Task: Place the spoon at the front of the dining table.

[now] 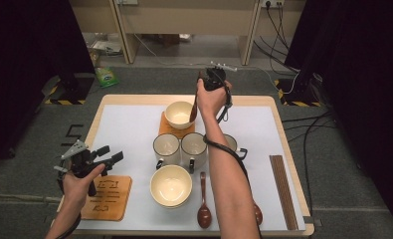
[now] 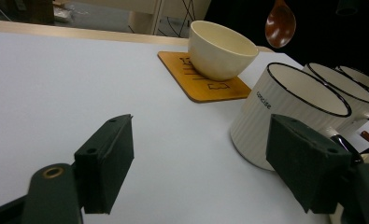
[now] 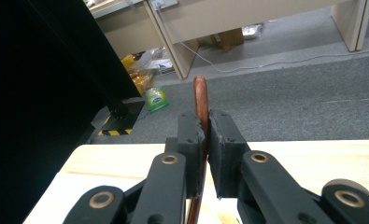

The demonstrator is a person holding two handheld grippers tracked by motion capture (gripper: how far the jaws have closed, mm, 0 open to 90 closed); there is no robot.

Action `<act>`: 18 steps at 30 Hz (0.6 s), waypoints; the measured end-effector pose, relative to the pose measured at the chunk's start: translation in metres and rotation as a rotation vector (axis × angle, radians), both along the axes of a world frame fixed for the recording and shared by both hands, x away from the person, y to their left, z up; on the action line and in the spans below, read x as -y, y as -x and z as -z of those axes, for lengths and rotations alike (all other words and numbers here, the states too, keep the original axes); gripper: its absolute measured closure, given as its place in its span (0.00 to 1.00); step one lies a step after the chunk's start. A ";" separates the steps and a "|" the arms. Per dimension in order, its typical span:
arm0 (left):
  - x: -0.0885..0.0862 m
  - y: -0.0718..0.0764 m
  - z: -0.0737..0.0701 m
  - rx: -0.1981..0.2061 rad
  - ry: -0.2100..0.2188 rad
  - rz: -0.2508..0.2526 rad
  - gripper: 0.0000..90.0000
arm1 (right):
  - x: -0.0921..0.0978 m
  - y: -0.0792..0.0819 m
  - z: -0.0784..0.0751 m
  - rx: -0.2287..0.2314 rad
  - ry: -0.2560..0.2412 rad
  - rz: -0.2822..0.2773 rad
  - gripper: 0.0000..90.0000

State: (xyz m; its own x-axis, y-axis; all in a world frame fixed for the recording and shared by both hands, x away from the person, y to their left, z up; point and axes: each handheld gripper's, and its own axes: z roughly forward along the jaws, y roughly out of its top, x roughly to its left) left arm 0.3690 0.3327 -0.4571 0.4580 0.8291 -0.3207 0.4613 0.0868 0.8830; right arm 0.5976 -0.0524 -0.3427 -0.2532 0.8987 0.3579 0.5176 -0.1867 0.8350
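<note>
at the counter's (image 1: 134,114) 8 o'clock the left claw (image 1: 107,157) hangs wide open and empty beside a coaster (image 1: 107,198); at 12 o'clock the right claw (image 1: 207,79) pinches a brown spoon (image 1: 193,110) over the far bowl (image 1: 179,114)

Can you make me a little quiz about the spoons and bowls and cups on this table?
1. True or false: the right gripper is shut on a brown spoon.
2. What does the far bowl sit on? A) a wooden coaster B) a plate C) the bare mat
3. Fill in: the left gripper is ____ and holds nothing.

Key:
1. True; its jaws pinch the handle, and the spoon hangs beside the far bowl.
2. A, the wooden coaster.
3. Open; it hovers above the table's left side, near another coaster.
</note>
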 end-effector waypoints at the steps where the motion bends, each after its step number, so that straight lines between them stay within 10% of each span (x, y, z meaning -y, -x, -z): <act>1: 0.000 0.000 0.000 -0.001 0.001 0.001 0.25 | 0.000 0.000 0.000 -0.001 0.000 0.000 0.93; 18: 0.000 0.000 0.000 0.002 0.000 0.002 0.25 | -0.001 -0.002 0.000 -0.003 -0.001 0.008 0.93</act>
